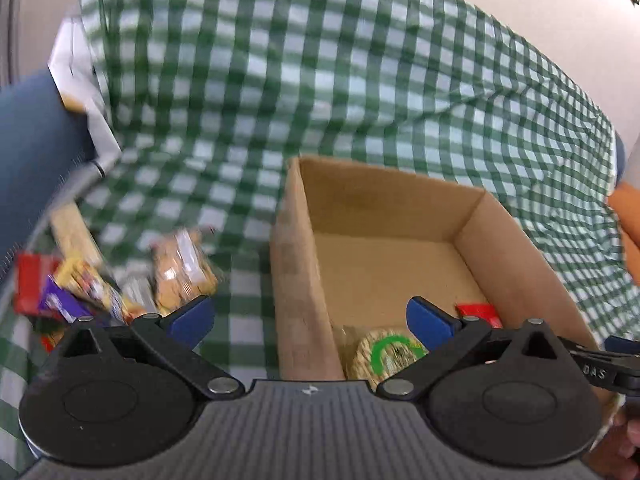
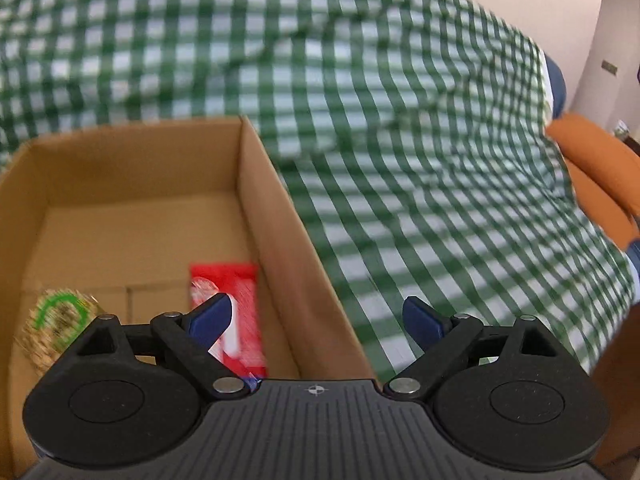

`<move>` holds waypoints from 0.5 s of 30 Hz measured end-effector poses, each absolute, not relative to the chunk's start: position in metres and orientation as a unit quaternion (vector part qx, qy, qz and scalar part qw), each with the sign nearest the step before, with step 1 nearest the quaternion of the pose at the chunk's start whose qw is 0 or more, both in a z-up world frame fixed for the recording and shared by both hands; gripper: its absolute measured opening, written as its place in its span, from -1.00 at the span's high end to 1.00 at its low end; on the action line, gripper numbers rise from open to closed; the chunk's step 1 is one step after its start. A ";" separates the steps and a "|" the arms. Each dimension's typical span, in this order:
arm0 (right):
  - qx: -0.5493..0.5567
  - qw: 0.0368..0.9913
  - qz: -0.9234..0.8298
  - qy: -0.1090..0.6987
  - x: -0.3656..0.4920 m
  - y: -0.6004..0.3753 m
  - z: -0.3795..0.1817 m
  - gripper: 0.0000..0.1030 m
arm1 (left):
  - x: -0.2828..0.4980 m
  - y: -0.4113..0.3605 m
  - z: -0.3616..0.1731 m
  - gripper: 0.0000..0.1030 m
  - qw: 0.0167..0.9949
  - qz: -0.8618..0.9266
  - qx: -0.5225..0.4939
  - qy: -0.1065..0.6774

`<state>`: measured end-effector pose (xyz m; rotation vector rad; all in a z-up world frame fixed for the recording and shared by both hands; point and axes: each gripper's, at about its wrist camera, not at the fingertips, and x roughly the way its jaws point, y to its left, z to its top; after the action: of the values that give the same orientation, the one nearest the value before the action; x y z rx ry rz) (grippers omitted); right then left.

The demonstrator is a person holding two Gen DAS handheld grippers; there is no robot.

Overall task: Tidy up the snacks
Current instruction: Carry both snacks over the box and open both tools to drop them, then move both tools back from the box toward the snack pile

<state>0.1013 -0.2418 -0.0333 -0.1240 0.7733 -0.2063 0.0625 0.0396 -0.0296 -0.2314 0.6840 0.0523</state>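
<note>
My left gripper (image 1: 310, 320) – jaws wide, holding nothing – was the nearer one to the snack pile (image 1: 116, 288) lying left of the cardboard box (image 1: 304, 280); my right gripper (image 2: 316, 320), equally wide, hung over the box's right wall.

A green-and-white checked cloth (image 1: 304, 80) covers the whole surface and lies rumpled, with folds and ridges running across it in both views (image 2: 400, 120). Along its left edge in the left wrist view stands a dark blue upholstered panel (image 1: 36, 152), and beside that a blurred white and grey object (image 1: 80, 80) whose nature cannot be told. Near the cloth's right edge lies an orange cushion-like form (image 2: 596, 168), also glimpsed at the far right of the left wrist view (image 1: 628, 220), with a strip of blue material (image 2: 558, 84) just behind it. A plain cream wall (image 2: 616, 32) rises beyond, bearing a small switch plate (image 2: 609, 66).
</note>
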 end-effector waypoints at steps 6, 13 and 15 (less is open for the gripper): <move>-0.036 0.908 -0.118 0.400 0.097 -0.262 -0.039 -0.15 | 0.063 0.037 -0.044 -0.22 0.922 -0.021 -0.130 0.365; -0.026 0.911 -0.095 0.402 0.086 -0.268 -0.041 0.33 | 0.055 0.028 -0.051 -0.19 0.925 -0.048 -0.116 0.360; -0.032 0.913 -0.089 0.398 0.081 -0.265 -0.039 0.48 | 0.054 0.027 -0.052 -0.19 0.926 -0.052 -0.115 0.357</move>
<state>0.0807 -0.2654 -0.0387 -0.0650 0.8194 -0.1844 0.0541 0.0270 -0.0517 -0.2351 0.7317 -0.1074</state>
